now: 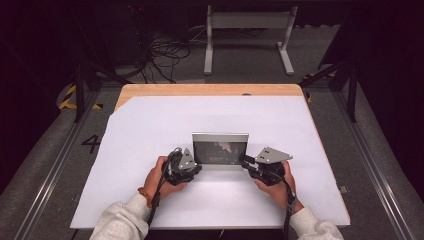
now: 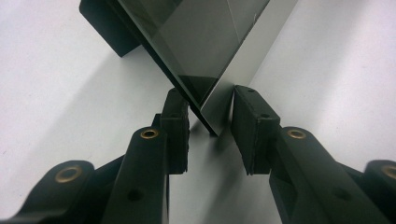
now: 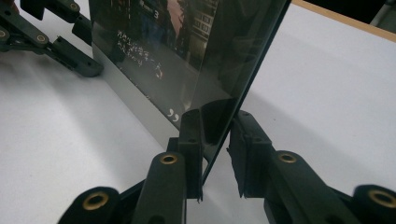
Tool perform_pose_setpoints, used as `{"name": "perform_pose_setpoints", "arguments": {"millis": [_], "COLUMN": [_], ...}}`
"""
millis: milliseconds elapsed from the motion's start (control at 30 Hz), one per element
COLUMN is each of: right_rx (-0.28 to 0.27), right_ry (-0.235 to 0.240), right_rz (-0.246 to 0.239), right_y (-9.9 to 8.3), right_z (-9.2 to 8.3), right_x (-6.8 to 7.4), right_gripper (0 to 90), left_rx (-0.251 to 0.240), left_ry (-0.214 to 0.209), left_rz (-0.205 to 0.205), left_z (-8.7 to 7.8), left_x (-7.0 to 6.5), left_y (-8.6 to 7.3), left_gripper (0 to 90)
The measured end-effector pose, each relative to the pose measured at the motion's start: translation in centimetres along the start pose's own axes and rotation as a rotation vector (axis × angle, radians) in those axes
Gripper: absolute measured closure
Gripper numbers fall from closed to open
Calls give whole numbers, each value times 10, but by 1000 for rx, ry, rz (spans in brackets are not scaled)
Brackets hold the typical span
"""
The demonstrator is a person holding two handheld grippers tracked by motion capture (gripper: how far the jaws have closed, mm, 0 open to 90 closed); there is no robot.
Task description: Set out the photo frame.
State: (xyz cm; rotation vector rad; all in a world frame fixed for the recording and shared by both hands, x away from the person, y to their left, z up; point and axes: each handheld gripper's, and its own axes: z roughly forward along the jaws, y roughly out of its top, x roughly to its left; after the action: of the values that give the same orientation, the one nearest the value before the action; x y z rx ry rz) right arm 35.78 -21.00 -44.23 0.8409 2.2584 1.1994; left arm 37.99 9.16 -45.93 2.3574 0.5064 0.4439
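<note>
A thin silver-rimmed picture frame (image 1: 220, 150) with dark glass stands upright on the white sheet (image 1: 150, 130), its face towards me. My left gripper (image 1: 197, 163) is at the frame's lower left corner. In the left gripper view that corner (image 2: 205, 88) sits between the jaws (image 2: 210, 116), and both pads press against it. My right gripper (image 1: 246, 161) holds the lower right corner. In the right gripper view its jaws (image 3: 217, 135) clamp the frame's edge (image 3: 187, 56) from front and back. The left gripper (image 3: 51, 42) shows farther off there.
The white sheet covers most of a wooden table (image 1: 210, 89), leaving bare wood at the far edge. Beyond the table are loose cables (image 1: 165, 55) and a grey metal stand (image 1: 247, 30) on the floor. A dark block (image 2: 107, 28) lies behind the frame.
</note>
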Motion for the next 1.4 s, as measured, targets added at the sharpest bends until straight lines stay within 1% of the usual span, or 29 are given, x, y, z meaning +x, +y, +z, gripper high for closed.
{"name": "perform_pose_setpoints", "arguments": {"millis": [200,267,333,367,433,533,567,600,633,667,700,767,833,900,967,1000,1067,1100,1133,1167,1233,1400], "right_rx": [8,11,17,23,23,18,17,17,17,20,18,21,27,27,26,25,31,31,31,31,34,48], "right_ry": [-3,-4,-8,-11,-13,-11,-8,-8,-9,2,-1,-2,-3,-2,0,4,5,5,4,6,10,14], "right_rz": [-6,-6,-14,-19,-18,-17,-12,-12,-19,-21,-27,-27,-38,-39,-38,-39,-47,-47,-53,-53,-54,-65], "right_y": [0,0,0,0,0,0,0,0,1,3,3,4,4,4,4,3,3,3,3,3,2,-2], "right_z": [0,0,0,0,-1,-4,-6,-6,-7,-10,-11,-12,-14,-15,-17,-18,-19,-19,-20,-21,-23,-24], "right_x": [1,1,1,1,0,-1,-2,-2,-2,-2,-2,-1,2,3,3,4,6,6,7,8,9,12], "right_gripper": [750,750,745,726,729,732,731,731,729,715,711,702,696,697,688,684,663,663,644,635,612,571], "left_rx": [4,5,4,1,-8,-20,-24,-24,-25,-27,-30,-33,-39,-47,-57,-63,-65,-65,-68,-74,-80,-83], "left_ry": [1,-1,-8,-14,-20,-11,-2,-2,-4,-1,2,1,2,4,1,2,-5,-5,-2,-4,-20,-33], "left_rz": [3,-1,0,-3,-6,-18,-20,-20,-29,-37,-45,-46,-50,-55,-47,-52,-38,-38,-38,-43,-41,-37], "left_z": [0,-1,-2,-3,-6,-9,-11,-11,-12,-14,-15,-16,-20,-23,-27,-29,-33,-33,-35,-36,-40,-44], "left_x": [0,0,1,1,2,3,5,5,5,7,7,7,7,5,4,3,0,0,-1,-2,-4,-7], "left_y": [0,0,-1,-2,-3,-4,-5,-5,-6,-8,-9,-10,-11,-12,-13,-13,-15,-15,-16,-17,-21,-26], "left_gripper": [679,682,682,671,666,664,663,658,658,645,644,639,628,623,617,612,592,585,578,564,546,503]}}
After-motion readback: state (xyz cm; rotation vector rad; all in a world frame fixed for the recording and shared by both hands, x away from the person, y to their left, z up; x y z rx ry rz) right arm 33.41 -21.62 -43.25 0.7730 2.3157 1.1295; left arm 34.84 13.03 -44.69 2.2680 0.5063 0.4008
